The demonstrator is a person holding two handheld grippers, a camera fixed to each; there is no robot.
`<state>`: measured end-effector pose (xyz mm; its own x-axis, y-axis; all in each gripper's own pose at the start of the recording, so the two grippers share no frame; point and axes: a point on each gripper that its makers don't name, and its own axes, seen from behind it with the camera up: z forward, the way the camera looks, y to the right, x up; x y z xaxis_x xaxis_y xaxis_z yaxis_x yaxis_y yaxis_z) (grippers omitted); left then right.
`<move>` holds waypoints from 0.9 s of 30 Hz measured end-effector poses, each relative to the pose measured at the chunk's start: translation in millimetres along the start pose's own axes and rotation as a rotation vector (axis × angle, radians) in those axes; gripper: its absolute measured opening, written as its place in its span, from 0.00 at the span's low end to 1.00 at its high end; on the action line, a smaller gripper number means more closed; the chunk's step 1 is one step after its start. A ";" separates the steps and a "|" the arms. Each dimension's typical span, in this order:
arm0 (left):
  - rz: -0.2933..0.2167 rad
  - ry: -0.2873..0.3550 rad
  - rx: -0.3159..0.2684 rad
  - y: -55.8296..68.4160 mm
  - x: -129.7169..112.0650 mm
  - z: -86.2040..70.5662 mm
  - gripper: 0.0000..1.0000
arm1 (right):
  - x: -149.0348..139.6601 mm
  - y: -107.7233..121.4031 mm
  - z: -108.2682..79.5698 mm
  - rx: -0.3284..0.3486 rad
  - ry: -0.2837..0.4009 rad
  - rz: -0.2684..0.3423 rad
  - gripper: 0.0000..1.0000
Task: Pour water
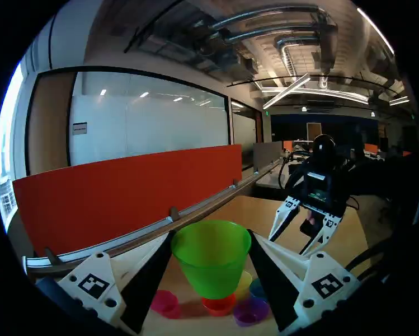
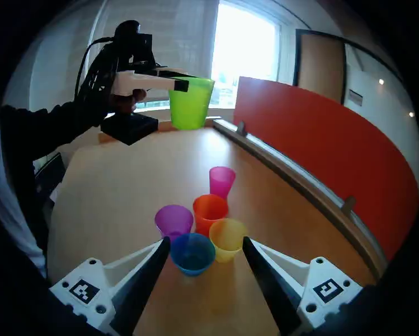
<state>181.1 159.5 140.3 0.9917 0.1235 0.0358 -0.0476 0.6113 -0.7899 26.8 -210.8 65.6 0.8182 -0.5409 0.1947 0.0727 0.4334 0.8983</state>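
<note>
The left gripper (image 1: 210,239) is clamping the green cup (image 1: 211,263), holding it high over the bench (image 2: 114,185). Pouring well is calling for a slow, steady tilt above one small cup. The right gripper (image 2: 205,242) is hanging open, its fingers flanking the blue cup (image 2: 192,255).

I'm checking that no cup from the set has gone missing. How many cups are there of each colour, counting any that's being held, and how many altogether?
green cup: 1
pink cup: 1
orange cup: 1
purple cup: 1
blue cup: 1
yellow cup: 1
Total: 6 cups
</note>
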 end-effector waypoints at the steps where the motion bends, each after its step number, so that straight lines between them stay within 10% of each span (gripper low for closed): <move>1: 0.001 0.000 -0.001 0.4 -0.1 0.1 0.91 | -2.5 -0.8 1.8 0.005 -0.008 0.000 1.00; 27: -0.001 -0.022 -0.005 -3.4 -14.3 2.4 0.91 | -58.2 -15.6 48.3 0.079 -0.160 -0.005 1.00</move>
<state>166.9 157.5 144.0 0.9888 0.1405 0.0499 -0.0463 0.6079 -0.7927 -49.5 -220.8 59.3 0.7163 -0.6536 0.2443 0.0268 0.3756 0.9264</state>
